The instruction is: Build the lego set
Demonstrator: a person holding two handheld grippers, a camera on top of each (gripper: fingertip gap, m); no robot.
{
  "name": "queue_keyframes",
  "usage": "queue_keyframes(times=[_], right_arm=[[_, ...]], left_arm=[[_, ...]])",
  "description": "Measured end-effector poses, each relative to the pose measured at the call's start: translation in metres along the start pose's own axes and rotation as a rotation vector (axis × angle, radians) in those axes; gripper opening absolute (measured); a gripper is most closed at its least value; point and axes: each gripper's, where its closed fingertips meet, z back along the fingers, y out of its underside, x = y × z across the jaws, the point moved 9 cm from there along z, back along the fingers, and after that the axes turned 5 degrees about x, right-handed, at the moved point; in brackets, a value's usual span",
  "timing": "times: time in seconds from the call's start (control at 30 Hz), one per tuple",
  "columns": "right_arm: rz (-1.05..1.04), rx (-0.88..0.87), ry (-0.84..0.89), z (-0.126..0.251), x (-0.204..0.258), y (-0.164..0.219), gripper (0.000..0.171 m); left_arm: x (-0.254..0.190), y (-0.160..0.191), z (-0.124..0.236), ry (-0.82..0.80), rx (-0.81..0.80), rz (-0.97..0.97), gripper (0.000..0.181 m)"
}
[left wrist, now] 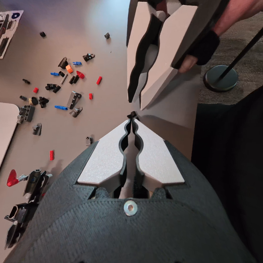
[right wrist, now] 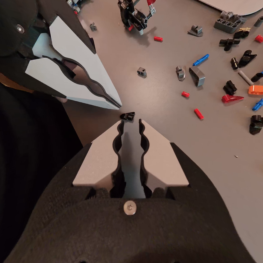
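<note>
Black and small, a connector piece (right wrist: 127, 115) lies on the grey table (right wrist: 156, 142) right at the tips of both my tongs. My right tongs (right wrist: 131, 121) hang over it with the fingers spread apart, nothing between them, the piece just past the left fingertip. My left tongs (left wrist: 131, 120) are squeezed together at the tips; the same black piece (left wrist: 132, 114) sits at their very end, and I cannot tell whether the tips actually pinch it or only touch it. From the right wrist view the left tongs (right wrist: 119, 106) come in from the side, tips closed and just short of the piece. Farther out on the table lies the loose scatter: red pins (right wrist: 198, 113), a blue pin (right wrist: 200, 59), a grey angled beam (right wrist: 197, 76), a small grey connector (right wrist: 141, 71), a red translucent wedge (right wrist: 232, 98) and an orange piece (right wrist: 255, 90) near the edge of view. Beyond those stands the half-built black and grey model (right wrist: 133, 18) with a red part on top, and next to it a grey frame brick (right wrist: 227, 23). In the left wrist view a printed sheet (left wrist: 7, 32) lies at the far corner, and a round black stand base (left wrist: 221, 78) sits off the table beside my gloved hand (left wrist: 199, 54).
</note>
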Motion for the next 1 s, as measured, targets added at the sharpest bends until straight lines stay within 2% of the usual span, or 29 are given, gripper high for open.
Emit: queue_keyframes(times=[0.23, 0.6, 0.73, 1.0], right_arm=[[0.025, 0.028, -0.01, -0.005, 0.001, 0.004, 0.016], [0.027, 0.012, -0.02, -0.007, 0.001, 0.005, 0.015], [0.028, 0.007, -0.02, -0.007, 0.001, 0.005, 0.015], [0.025, -0.019, -0.026, -0.005, 0.0, 0.006, 0.014]], left_arm=[[-0.003, -0.004, -0.008, -0.025, 0.027, -0.043, 0.003], [-0.01, -0.009, -0.012, -0.037, 0.094, -0.004, 0.01], [-0.012, -0.006, -0.018, -0.069, 0.137, 0.003, 0.008], [-0.008, -0.005, -0.017, -0.073, 0.125, 0.029, 0.007]])
